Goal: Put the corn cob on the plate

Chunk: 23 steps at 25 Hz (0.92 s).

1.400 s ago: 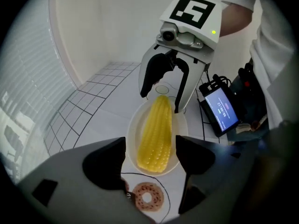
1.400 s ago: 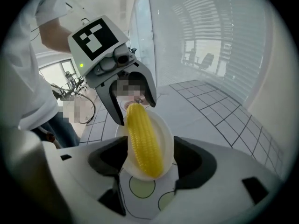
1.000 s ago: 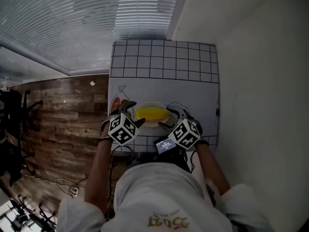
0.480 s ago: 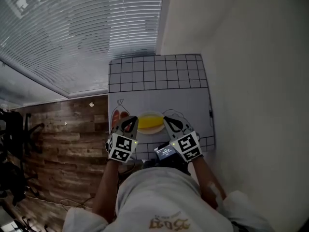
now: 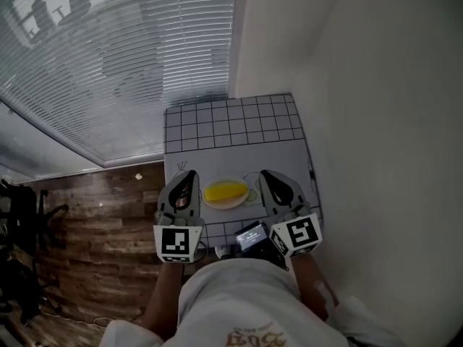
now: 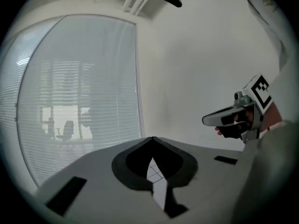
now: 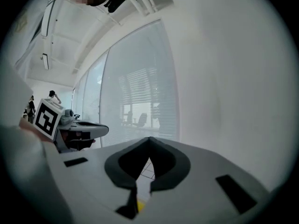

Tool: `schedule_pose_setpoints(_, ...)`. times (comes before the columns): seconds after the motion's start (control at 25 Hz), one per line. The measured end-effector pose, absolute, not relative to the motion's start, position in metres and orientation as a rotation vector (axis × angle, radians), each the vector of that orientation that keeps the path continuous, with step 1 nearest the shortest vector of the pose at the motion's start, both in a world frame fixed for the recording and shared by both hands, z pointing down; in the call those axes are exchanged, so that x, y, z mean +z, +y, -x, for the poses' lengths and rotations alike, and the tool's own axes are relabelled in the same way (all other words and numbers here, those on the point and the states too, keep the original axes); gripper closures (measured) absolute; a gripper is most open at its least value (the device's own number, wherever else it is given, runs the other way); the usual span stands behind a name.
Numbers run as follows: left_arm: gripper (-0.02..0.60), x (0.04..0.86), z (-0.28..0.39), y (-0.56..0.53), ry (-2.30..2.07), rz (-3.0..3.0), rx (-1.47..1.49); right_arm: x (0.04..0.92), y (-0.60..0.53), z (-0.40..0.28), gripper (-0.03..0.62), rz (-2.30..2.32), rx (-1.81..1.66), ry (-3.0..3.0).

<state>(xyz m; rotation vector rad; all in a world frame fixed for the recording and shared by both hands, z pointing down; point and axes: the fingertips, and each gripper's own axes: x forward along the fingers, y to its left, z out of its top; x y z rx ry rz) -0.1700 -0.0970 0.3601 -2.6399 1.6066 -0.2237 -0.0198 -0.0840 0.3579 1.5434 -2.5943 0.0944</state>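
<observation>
**Left tongs [image 5: 186, 175] and right tongs [image 5: 266, 174] up and shut, corn cob [image 5: 225, 191] on the plate [image 5: 226, 204]**

Both pairs have come up off the table [image 5: 239, 121] since a second ago. Back then they sat low on either side of the plate with their jaws spread wide. Now I've got them raised nearer the head camera, one on each side of the plate, and well clear of it.

Checking the left gripper view: jaw tips are together, nothing between them, and all I see past them is the blinds [image 5: 108, 63] and the pale wall [image 5: 376, 121]. The right gripper view shows the same: jaws closed on nothing. There's only a sliver of gridded table and a spot of yellow through the gap low down, which I take to be the corn far below. Each view catches the other pair hanging out to the side, also closed.

From the head view, the corn cob lies across the middle of the plate, which sits on the plain near part of the table, just ahead of the small screen [image 5: 251, 236] at the near edge. Neither pair touches the cob or the plate.

My read: the placing is done. The cob is down, it's been let go, and I've pulled away. As far as these pictures go, nothing is left to do on the task itself. I can't see anything on the table still needing to move.
</observation>
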Motion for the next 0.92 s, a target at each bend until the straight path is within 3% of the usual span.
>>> schedule_pose_setpoints(0.92,0.574,0.342,0.194,-0.080,1.622,2.598,-0.159,0.361,-0.074,0.034,0.588,-1.552,0.047,-2.560)
